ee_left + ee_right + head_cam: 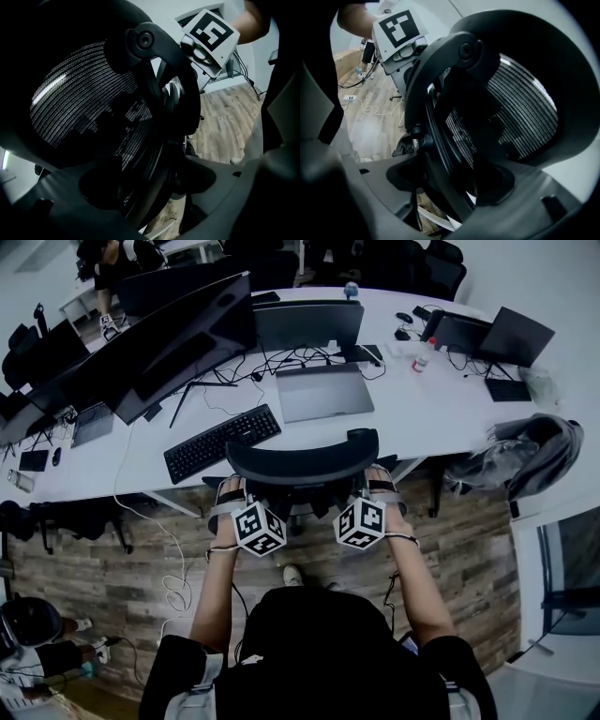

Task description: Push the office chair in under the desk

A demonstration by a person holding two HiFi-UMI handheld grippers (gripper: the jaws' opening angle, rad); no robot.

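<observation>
A black mesh office chair (305, 463) stands with its backrest right at the front edge of the white desk (422, 404). My left gripper (230, 495) clamps the left end of the backrest's top rim, and my right gripper (378, 484) clamps the right end. In the left gripper view the dark backrest frame (154, 140) runs between the jaws of the left gripper (154, 180), with mesh (84, 93) above it. The right gripper view mirrors this: the frame (440, 140) passes through the right gripper (450, 185), beside the mesh (520, 112). The seat is hidden.
On the desk lie a black keyboard (222, 442), a closed laptop (323, 392) and wide monitors (178, 343). A jacket hangs over another chair (530, 456) at the right. Cables (173, 587) trail on the wooden floor at the left. My shoe (292, 575) is behind the chair.
</observation>
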